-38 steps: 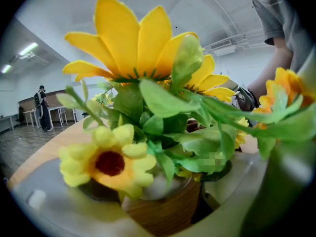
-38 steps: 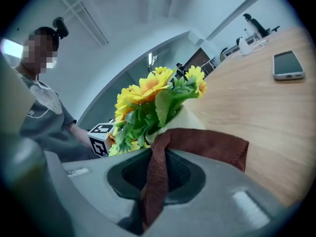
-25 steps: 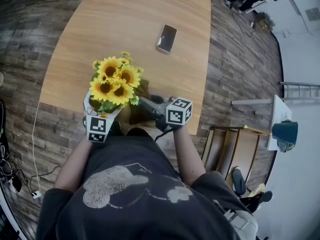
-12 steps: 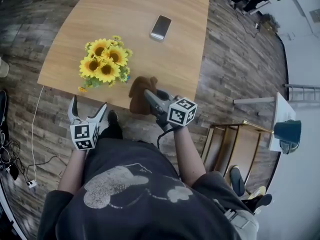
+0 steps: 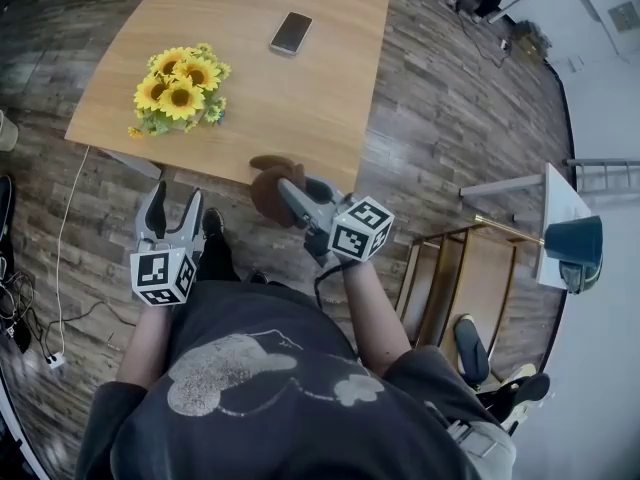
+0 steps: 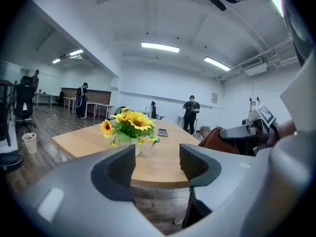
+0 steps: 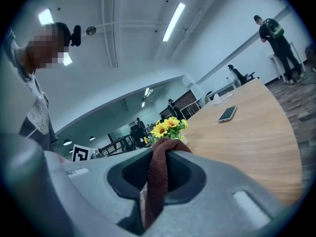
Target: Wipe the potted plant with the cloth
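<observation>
Your right tongs (image 5: 284, 182) clamp the cloth (image 5: 263, 194) ready for wiping; your left tongs (image 5: 174, 194), empty, have just been closing to half-open, well apart from the potted plant (image 5: 178, 90).

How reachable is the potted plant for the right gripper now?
Probably not from here: the right gripper, shut on the cloth, hangs off the table's near edge, and the potted plant stands far to its left. Nothing lies between them, so closing in should do.
</observation>
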`<action>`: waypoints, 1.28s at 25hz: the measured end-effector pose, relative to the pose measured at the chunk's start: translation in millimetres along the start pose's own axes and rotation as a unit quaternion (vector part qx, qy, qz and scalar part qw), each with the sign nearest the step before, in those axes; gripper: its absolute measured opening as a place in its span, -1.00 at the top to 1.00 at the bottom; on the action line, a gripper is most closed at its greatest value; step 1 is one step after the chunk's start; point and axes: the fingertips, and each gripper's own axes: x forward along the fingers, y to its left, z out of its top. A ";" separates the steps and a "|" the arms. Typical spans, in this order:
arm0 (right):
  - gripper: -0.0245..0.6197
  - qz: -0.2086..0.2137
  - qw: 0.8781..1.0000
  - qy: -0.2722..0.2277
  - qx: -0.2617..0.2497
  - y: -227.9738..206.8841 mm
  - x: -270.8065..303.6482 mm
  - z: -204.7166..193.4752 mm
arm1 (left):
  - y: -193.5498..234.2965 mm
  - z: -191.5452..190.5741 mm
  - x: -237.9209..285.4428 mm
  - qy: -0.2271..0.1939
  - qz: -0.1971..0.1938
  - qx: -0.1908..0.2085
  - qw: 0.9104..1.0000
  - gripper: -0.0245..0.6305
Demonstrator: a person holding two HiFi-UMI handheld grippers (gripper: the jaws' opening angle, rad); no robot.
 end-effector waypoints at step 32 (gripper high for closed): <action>0.79 -0.012 1.000 -0.009 -0.025 56.8 -75.2 -33.7 | -71.9 12.4 -82.9 -0.032 -0.041 -0.006 0.999 0.87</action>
